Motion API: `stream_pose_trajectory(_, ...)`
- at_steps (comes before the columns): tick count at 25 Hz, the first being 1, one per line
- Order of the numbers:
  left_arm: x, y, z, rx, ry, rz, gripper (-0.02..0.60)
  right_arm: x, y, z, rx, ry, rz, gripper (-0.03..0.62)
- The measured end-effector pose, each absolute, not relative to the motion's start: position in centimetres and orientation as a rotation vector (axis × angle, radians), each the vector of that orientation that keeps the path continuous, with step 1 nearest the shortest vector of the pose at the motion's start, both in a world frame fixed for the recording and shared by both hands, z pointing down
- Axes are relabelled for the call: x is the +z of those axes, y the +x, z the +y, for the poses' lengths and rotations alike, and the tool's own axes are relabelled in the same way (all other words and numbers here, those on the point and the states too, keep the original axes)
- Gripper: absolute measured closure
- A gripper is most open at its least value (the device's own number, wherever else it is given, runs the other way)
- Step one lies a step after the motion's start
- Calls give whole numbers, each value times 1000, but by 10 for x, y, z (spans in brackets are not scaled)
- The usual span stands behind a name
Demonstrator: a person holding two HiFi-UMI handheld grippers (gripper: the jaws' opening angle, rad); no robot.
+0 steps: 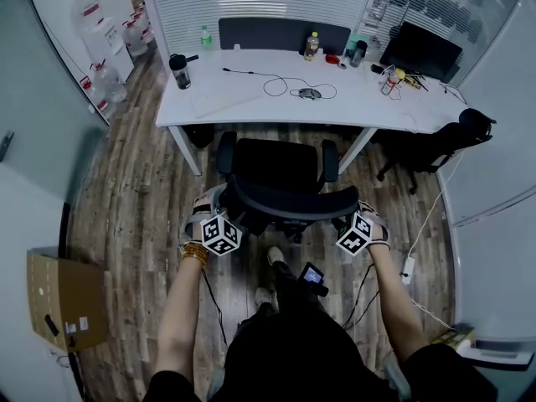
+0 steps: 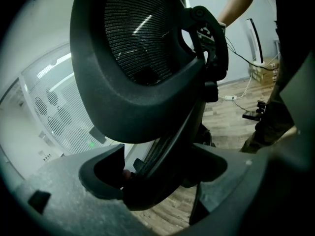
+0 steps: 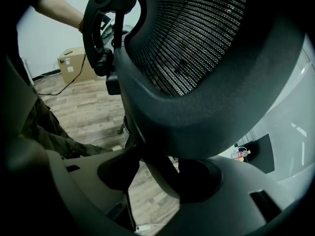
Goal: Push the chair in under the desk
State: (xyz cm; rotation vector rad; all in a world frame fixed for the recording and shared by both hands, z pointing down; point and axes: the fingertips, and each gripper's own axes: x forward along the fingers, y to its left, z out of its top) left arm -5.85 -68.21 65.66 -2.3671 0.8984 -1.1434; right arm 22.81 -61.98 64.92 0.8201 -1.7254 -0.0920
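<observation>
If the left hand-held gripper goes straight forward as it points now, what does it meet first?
The office chair's backrest: its rim sits between the jaws of the left hand-held gripper, so nothing else seems to come before it.

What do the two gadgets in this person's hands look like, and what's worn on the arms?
Both the left tool and right tool are matte pale grey, with broad rounded jaws hollowed inside. The left cube and right cube on them show black-and-white square markers. A thin dark cable hangs below the left tool. A golden beaded bracelet circles the left wrist; the forearms are unsleeved.
</observation>
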Motion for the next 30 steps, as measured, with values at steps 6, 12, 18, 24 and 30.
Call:
stream_pose_trajectory(6, 657, -56, -696, -1136, -2366, 899, 183, 649, 230, -633, -94, 821, -1726, 345)
stream_pose_trajectory(12, 658, -56, -718, -1167, -2366, 911, 174, 649, 230, -652, -99, 825, -1733, 347)
stream_pose_trajectory(18, 657, -52, -734, -1171, -2370, 918, 173, 648, 235, -671, -99, 818, -1734, 347)
stream_pose_trajectory(24, 657, -46, -749, -1175, -2370, 931, 173, 649, 242, -691, -103, 810, -1737, 345)
stream_pose_trajectory(30, 657, -45, -764, -1169, -2367, 934, 172, 649, 242, -705, -118, 821, -1745, 344)
